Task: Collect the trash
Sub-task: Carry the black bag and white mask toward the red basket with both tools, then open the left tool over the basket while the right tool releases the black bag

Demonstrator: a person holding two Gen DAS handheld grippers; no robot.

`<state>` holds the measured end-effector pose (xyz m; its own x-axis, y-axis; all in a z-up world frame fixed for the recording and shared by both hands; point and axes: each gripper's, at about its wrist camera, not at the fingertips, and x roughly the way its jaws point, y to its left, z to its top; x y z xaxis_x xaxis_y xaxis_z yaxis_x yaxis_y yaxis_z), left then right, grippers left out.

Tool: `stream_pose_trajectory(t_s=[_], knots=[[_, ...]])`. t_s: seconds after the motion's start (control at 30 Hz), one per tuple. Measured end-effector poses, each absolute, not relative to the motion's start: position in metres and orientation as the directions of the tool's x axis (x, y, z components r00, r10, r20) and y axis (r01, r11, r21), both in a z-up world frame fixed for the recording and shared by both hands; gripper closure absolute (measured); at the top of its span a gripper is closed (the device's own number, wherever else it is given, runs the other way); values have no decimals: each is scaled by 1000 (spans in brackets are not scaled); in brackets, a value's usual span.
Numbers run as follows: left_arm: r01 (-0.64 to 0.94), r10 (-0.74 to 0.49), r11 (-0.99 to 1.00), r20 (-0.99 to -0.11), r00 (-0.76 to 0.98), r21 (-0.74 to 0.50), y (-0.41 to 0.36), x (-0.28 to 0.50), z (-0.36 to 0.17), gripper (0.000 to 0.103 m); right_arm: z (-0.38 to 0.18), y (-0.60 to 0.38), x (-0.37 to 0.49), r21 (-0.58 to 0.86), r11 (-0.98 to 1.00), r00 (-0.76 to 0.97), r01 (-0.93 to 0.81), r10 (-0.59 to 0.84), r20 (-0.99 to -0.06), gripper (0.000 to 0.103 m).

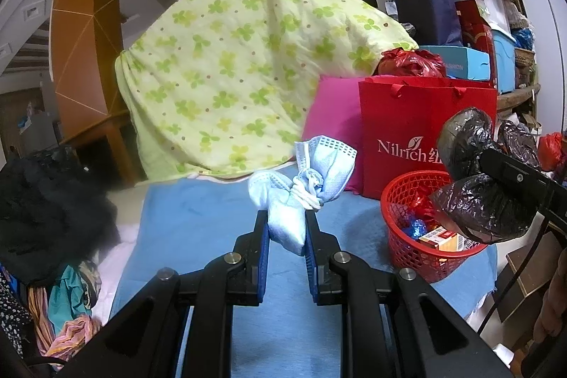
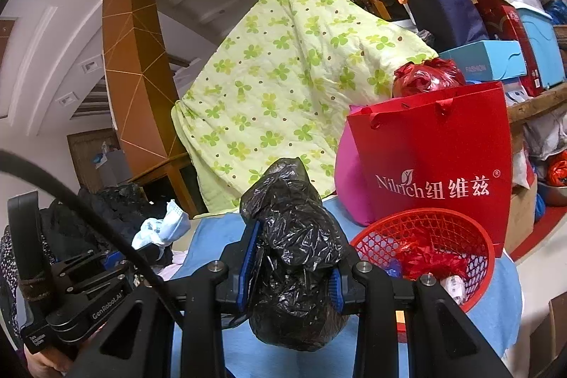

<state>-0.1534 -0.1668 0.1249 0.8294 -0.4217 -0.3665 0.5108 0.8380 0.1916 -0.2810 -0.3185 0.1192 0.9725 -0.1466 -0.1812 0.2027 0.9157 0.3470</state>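
Note:
My left gripper (image 1: 286,225) is shut on a knotted bundle of light blue face masks (image 1: 304,179), held above the blue cloth (image 1: 212,222); the bundle also shows in the right wrist view (image 2: 161,229). My right gripper (image 2: 292,257) is shut on a crumpled black plastic bag (image 2: 294,236), held up just left of a red mesh basket (image 2: 471,236). In the left wrist view the black bag (image 1: 475,179) hangs over the basket (image 1: 400,236), which holds red wrappers and small packets.
A red Nilrich paper bag (image 1: 425,123) and a pink bag (image 1: 333,116) stand behind the basket. A green flowered quilt (image 1: 241,59) leans at the back. Dark clothes (image 1: 46,208) lie at left. Boxes and bags are stacked at right by a wooden railing.

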Motion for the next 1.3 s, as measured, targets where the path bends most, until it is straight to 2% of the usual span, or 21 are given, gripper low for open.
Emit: stream_pose_trajectory(t_s=[0.97, 1.3], knots=[[570, -458, 790, -400, 794, 225, -214, -159, 112, 83, 100, -359, -291, 413, 876, 962, 251, -178, -208, 66], [655, -536, 736, -448, 716, 168, -238, -155, 104, 83, 89, -393, -294, 445, 841, 947, 307, -226, -228, 66]])
